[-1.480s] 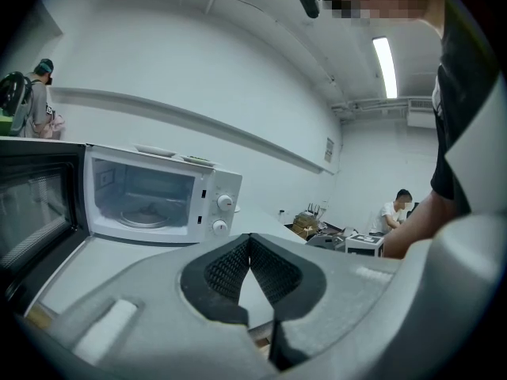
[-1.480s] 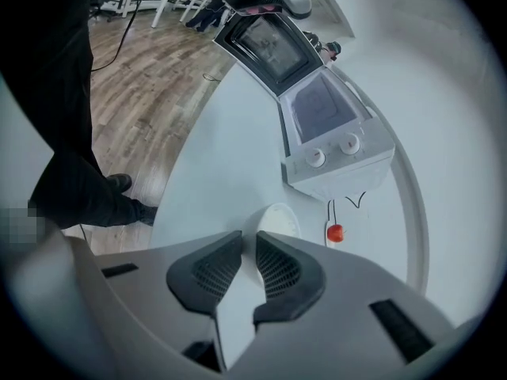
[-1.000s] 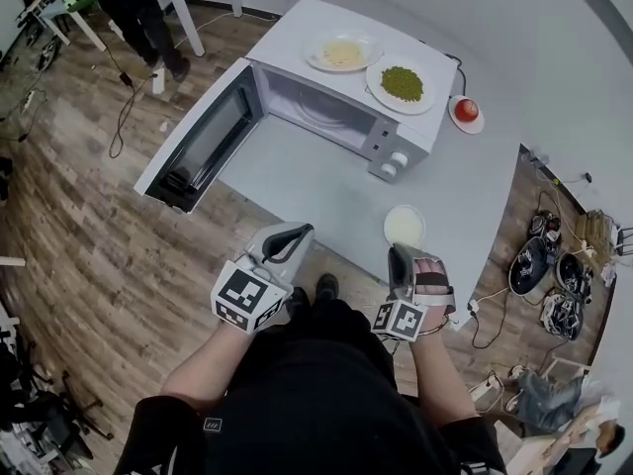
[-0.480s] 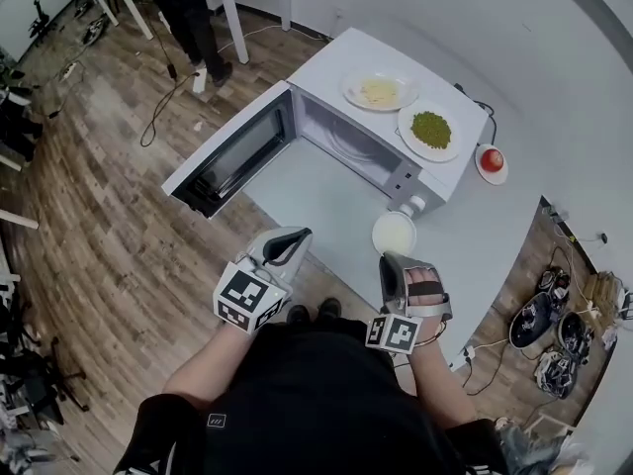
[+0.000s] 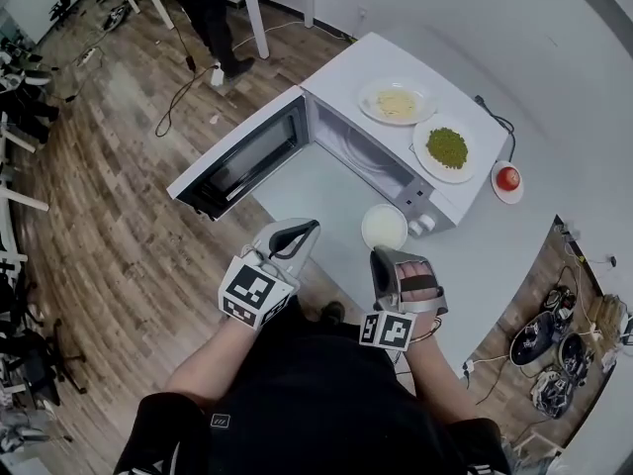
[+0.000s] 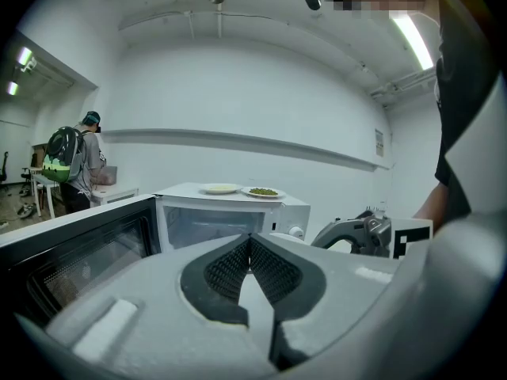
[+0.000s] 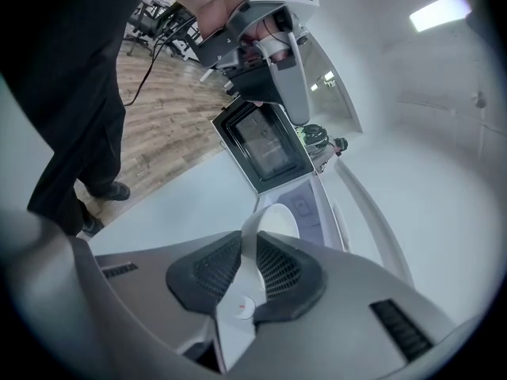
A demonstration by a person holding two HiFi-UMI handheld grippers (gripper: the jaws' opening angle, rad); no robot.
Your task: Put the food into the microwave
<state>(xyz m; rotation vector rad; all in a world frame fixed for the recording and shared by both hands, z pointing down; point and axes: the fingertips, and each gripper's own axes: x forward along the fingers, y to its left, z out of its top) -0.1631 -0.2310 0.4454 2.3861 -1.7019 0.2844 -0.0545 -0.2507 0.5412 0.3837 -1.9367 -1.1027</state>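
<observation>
A white bowl (image 5: 384,228) of pale food hangs in front of the microwave's knobs, my right gripper (image 5: 382,256) shut on its near rim. The right gripper view shows the pads (image 7: 273,267) clamping that rim (image 7: 269,222). The white microwave (image 5: 435,198) stands on the white table (image 5: 302,194) with its door (image 5: 242,156) swung wide open to the left and its cavity (image 5: 368,154) empty. My left gripper (image 5: 307,230) hovers shut and empty over the table's near edge, left of the bowl; in its own view its jaws (image 6: 249,242) meet, pointing at the cavity (image 6: 207,226).
On the microwave's top sit a plate of yellowish food (image 5: 396,100) and a plate of green peas (image 5: 445,148). A red fruit on a small dish (image 5: 507,179) lies on the table to the right. A person (image 5: 213,8) stands far back by another table; cables cross the wooden floor.
Both grippers have moved forward toward the microwave. The bowl has travelled with the right gripper and now hangs closer to the microwave's front.
</observation>
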